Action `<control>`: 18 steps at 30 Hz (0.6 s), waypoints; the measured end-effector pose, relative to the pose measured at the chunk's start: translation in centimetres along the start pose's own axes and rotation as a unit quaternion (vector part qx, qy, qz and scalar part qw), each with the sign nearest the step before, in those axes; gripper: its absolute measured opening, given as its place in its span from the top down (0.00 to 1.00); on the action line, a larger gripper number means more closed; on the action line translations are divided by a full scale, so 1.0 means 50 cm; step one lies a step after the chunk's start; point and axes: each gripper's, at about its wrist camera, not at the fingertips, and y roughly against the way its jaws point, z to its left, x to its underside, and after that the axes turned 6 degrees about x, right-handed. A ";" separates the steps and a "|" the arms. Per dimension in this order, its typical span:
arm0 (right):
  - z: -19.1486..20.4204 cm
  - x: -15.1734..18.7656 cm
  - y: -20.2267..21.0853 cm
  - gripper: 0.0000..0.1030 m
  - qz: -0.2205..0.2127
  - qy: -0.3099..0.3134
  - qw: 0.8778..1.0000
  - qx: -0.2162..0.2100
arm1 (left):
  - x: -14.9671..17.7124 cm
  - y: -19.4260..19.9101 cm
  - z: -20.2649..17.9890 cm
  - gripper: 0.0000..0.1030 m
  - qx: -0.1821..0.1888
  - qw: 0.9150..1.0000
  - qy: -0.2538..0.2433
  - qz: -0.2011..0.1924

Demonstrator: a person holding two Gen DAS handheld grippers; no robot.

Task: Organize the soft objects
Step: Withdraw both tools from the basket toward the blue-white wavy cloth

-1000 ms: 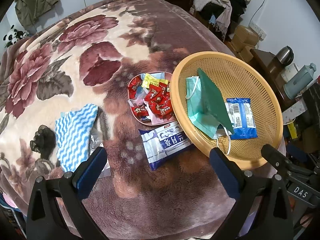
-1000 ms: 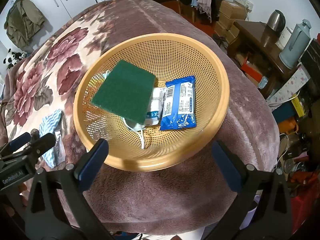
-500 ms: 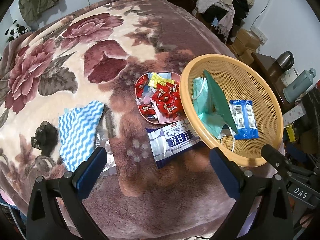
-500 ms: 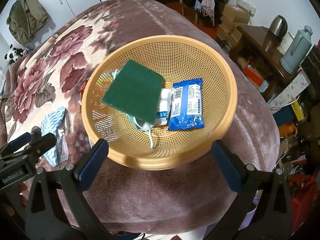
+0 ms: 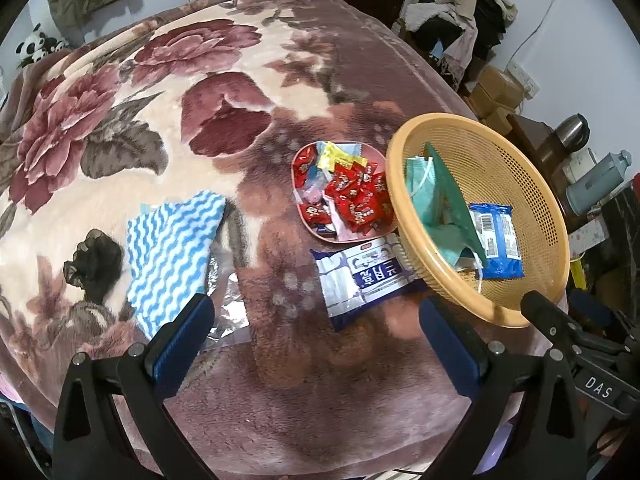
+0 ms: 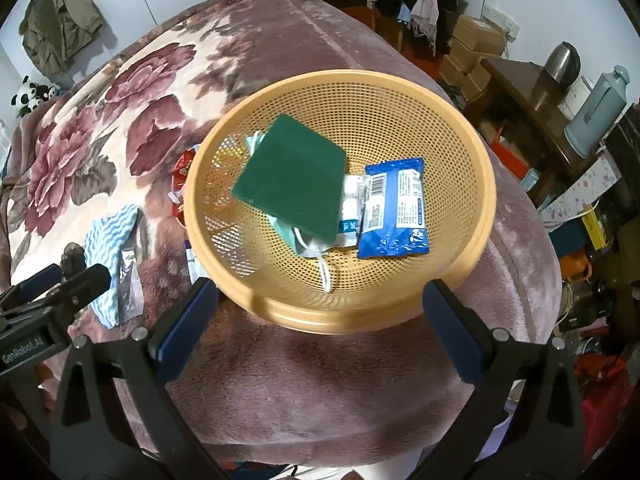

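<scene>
Right wrist view: right gripper (image 6: pixel 320 304) wide open, empty, below round orange mesh basket (image 6: pixel 478 216) holding dark green scouring pad (image 6: pixel 290 178); left gripper (image 5: pixel 316 328) likewise agape, empty.

A round orange perforated basket (image 6: pixel 476 236) is seen on the flowered blanket, near its edge. Inside it a dark green scouring pad (image 6: pixel 290 182) is laid flat over a teal face mask (image 5: pixel 424 196), whose white ear loop (image 6: pixel 326 276) trails toward the near wall. Just beside the pad a blue packet (image 6: pixel 394 210) lies barcode up — partly over a pale wrapper. Outside the basket, a blue-and-white wavy-striped cloth (image 5: pixel 172 252) is spread flat, well apart from it. A white-and-navy tissue pack (image 5: pixel 360 276) lies between them — one end tucked under the basket's rim.
</scene>
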 end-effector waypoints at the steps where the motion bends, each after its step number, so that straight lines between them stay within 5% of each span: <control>1: 0.006 -0.001 0.000 0.00 0.000 0.003 1.000 0.001 | 0.001 0.001 0.006 0.01 0.001 1.000 0.003 -0.001; 18: 0.082 0.007 0.002 0.00 0.000 0.031 0.999 0.006 | 0.011 0.017 0.089 0.01 0.011 0.999 0.037 -0.007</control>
